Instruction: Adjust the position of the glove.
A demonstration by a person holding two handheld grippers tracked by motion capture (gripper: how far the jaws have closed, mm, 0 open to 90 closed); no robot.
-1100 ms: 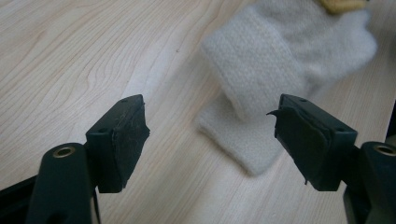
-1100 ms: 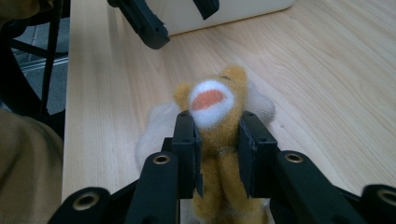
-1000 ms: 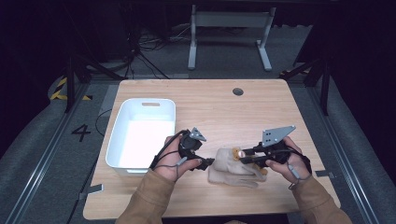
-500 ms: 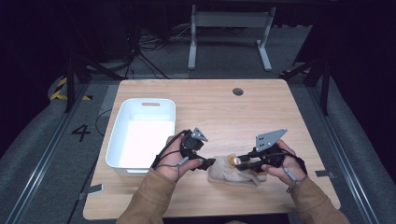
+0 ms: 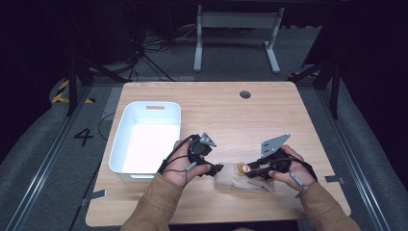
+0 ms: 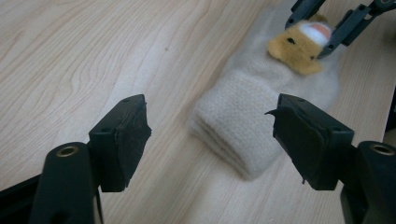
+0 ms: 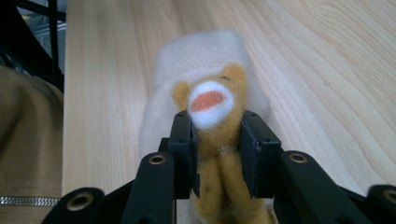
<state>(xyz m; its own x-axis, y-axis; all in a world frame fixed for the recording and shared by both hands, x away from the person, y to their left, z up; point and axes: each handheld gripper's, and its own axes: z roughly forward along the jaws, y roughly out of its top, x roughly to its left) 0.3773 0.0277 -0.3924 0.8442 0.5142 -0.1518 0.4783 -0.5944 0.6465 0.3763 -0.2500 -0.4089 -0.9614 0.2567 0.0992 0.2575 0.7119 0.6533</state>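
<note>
A painted "4" marks the floor beside the table.

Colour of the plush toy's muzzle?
White with an orange patch on the golden-brown plush toy, clearest in the right gripper view.

bin left on table | sock right (near front edge)

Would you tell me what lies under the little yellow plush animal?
The yellow plush animal rests on a folded cream cloth, which lies on the wooden table. The right gripper clamps its body, hiding the lower part.
</note>
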